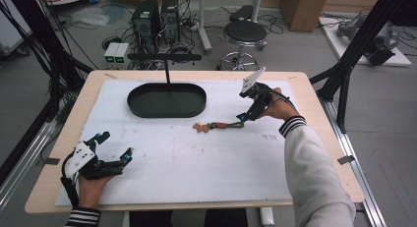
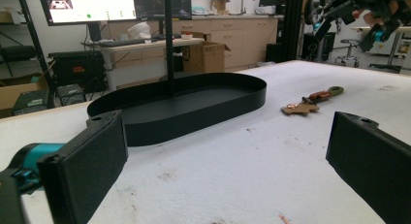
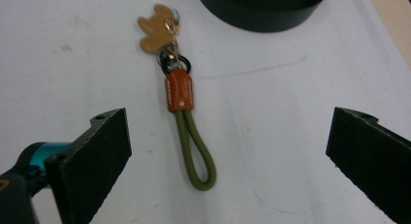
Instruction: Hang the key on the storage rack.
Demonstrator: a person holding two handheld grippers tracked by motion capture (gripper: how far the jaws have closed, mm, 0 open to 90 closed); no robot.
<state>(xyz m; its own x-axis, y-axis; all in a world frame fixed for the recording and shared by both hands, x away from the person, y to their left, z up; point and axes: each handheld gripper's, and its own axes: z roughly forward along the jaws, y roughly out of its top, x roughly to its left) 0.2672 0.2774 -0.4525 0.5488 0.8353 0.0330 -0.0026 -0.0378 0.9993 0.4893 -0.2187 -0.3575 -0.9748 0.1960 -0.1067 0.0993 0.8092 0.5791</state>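
A: Count on tabletop (image 1: 196, 173)?
B: One keychain (image 3: 180, 107), one black oval tray (image 1: 166, 100).
A: Right gripper (image 1: 244, 116)?
B: Jaws apart; the keychain's green loop lies between them, untouched.
A: Left gripper (image 1: 117, 146)?
B: Jaws apart, nothing held; tray ahead, keychain beyond, right.

A black oval tray (image 1: 166, 110) with an upright post (image 1: 167, 72) — on the white table cover (image 1: 196, 158).

One keychain (image 1: 219, 125), one black tray (image 1: 167, 100), two tongs.
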